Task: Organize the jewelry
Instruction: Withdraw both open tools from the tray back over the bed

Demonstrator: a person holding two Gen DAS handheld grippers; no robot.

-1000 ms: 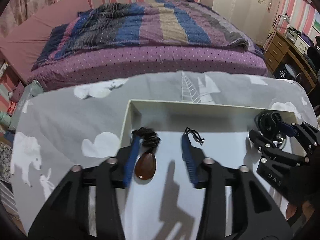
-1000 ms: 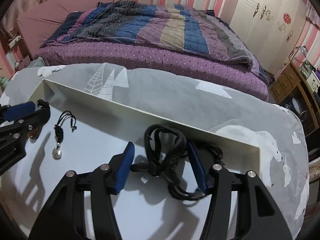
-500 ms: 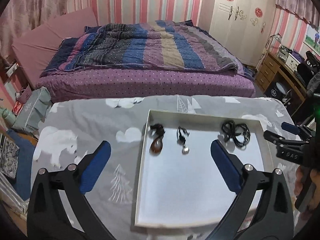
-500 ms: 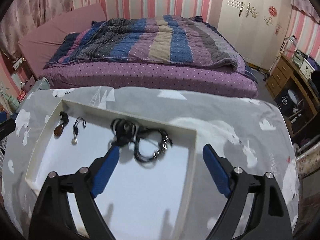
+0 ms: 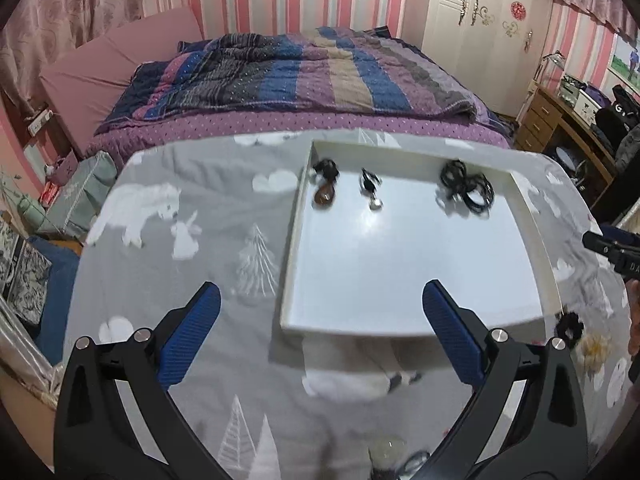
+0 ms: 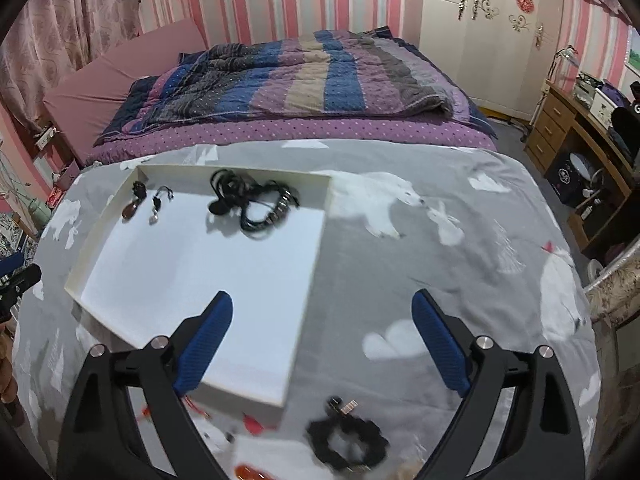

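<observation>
left wrist view: the left gripper (image 5: pixel 320 330) has just been opening and stands wide, nothing between its fingers. the white tray (image 5: pixel 294 240) sits centre right; along its top edge lie a brown pendant (image 5: pixel 324 197), a small silver pendant (image 5: pixel 374 200) and black cords (image 5: pixel 466 186).

right wrist view: the right gripper (image 6: pixel 320 338) has just been opening, empty; the tray (image 6: pixel 308 292) lies left of centre and a black scrunchie (image 6: pixel 346 438) at the bottom.

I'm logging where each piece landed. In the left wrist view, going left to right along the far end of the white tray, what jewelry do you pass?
Brown teardrop pendant on black cord → small silver pendant on black cord → tangled bundle of black cords, all inside the white tray.
</observation>
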